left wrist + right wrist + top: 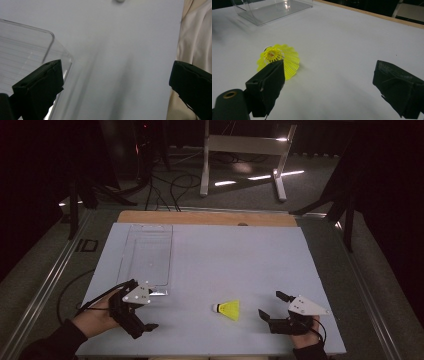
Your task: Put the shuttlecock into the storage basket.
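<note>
1 yellow shuttlecock (pixel 230 309): lying on side, near edge of tabletop (pixel 240 255), just beside right hand-held gripper (pixel 274 306), jaws wide. Left hand-held gripper (pixel 141 306): jaws wide, beside clear box (pixel 147 257).

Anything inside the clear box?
Nothing visible inside the clear box: its bare floor shows through the walls. The shuttlecock lies outside on the table. Left gripper hides the box's near corner.

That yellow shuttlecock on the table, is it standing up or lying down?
Lying on its side. The shuttlecock rests on the table, white cork pointing left in the high view, open skirt facing the right gripper.
</note>
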The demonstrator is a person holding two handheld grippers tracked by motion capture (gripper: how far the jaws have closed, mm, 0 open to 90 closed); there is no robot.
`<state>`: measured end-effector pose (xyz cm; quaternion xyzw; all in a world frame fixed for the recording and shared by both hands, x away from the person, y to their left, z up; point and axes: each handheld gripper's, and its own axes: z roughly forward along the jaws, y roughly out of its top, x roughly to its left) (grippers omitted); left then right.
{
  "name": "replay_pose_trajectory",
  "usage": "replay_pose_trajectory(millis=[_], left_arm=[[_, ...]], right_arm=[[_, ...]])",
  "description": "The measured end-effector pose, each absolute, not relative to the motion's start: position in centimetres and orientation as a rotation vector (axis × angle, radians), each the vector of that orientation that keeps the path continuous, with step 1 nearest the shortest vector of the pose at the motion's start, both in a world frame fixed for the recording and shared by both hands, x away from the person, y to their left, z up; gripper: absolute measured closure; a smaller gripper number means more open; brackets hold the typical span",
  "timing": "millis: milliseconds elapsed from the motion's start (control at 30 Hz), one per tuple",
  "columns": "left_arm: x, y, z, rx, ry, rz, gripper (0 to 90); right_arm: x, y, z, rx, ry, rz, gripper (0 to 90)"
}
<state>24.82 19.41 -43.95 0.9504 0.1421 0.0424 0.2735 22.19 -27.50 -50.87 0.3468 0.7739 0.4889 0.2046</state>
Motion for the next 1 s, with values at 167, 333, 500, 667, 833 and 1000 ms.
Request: replay_pose_trajectory(millis=[167,333,500,667,833,1000], left_arm=[[25.2,18.7,-44.0,2.592,0.368,0.089,0.3],[25.5,17.9,-43.8,2.61,0.364,0.069,0.3],[26.0,16.8,-43.5,2.643,0.301,0.012,0.3],[26.3,15.7,-43.7,2.68,0.243,-0.029,0.3],[26.5,14.2,-44.0,2.713,0.184,-0.045,0.3],[26.8,12.9,-44.2,2.69,0.107,-0.086,0.3]], right_arm=[[22.2,-27.5,-50.9,0.968,2.161,1.363,10.6],[22.2,-27.5,-50.9,0.968,2.162,1.365,10.6],[22.2,-27.5,-50.9,0.97,2.163,1.365,10.6],[22.2,-27.4,-50.9,0.969,2.167,1.363,10.6],[22.2,-27.4,-50.9,0.969,2.168,1.366,10.6],[22.2,-27.4,-50.9,0.967,2.17,1.363,10.6]])
